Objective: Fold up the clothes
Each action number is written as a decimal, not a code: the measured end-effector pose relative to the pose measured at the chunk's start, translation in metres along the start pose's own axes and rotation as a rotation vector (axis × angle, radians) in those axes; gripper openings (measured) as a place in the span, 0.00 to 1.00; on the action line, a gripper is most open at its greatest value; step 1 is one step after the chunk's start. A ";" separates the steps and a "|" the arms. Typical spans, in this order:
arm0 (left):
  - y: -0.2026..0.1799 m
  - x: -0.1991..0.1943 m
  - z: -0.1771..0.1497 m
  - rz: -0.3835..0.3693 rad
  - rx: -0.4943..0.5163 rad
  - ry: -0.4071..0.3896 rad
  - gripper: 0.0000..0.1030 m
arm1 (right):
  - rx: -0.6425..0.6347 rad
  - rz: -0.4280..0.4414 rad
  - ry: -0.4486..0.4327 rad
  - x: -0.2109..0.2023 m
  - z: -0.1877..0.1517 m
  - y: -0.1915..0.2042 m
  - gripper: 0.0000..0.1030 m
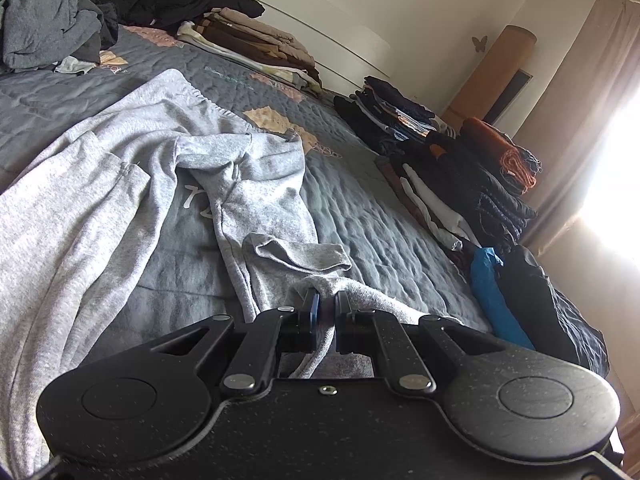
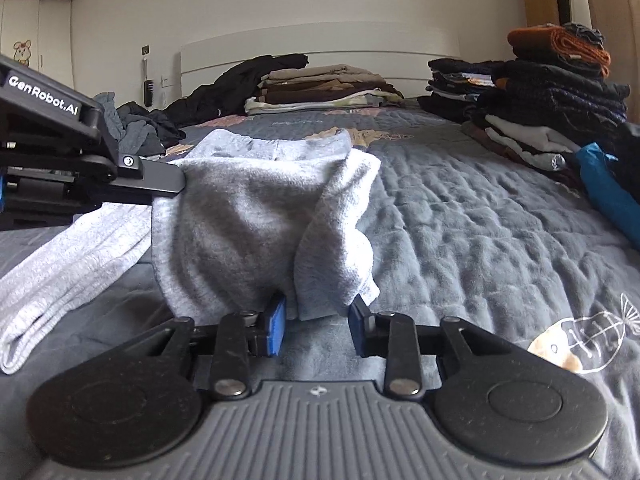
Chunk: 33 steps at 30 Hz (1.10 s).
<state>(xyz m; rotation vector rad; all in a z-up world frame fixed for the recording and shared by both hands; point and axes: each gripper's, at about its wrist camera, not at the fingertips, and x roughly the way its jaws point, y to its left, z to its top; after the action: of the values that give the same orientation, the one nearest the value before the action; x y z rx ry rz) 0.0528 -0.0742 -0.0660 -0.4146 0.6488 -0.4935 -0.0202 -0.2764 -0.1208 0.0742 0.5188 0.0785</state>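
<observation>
Across the bed [image 2: 460,216], folded stacks [image 2: 552,92] are sitting done while an unsorted heap [image 1: 44,12] is waiting; your grey garment [image 1: 132,168] is lying mid-bed, unfolded. Left tongs [image 1: 327,309] are pinching its hem; right tongs [image 2: 317,316] are gaping around another fold.

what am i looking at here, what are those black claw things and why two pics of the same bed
Those black things are hand-held two-finger grippers; a person holds one in each hand, and each has its own camera looking along its fingers. One picture is from the left gripper, which is clamped on an edge of the light grey garment. The other is from the right gripper, open, with a fold of that garment between its fingers. The garment lies on a grey quilted bedspread, with folded clothes stacks alongside.
</observation>
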 end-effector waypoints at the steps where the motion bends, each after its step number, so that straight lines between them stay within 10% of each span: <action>1: 0.000 0.000 0.000 0.001 -0.002 0.000 0.07 | 0.000 0.001 -0.004 0.000 0.000 0.001 0.33; 10: 0.004 -0.004 0.002 0.010 -0.009 -0.012 0.07 | -0.054 -0.035 -0.031 0.004 0.003 0.001 0.08; 20: 0.014 -0.021 0.022 -0.016 -0.039 -0.064 0.08 | -0.286 -0.052 -0.194 -0.023 0.021 -0.004 0.05; 33: 0.004 -0.046 0.028 -0.174 0.060 -0.064 0.07 | -0.008 0.166 -0.254 -0.062 0.060 -0.054 0.03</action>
<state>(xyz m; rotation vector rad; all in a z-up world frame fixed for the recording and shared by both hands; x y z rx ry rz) 0.0411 -0.0398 -0.0261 -0.4306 0.5371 -0.6606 -0.0407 -0.3392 -0.0431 0.1181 0.2581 0.2302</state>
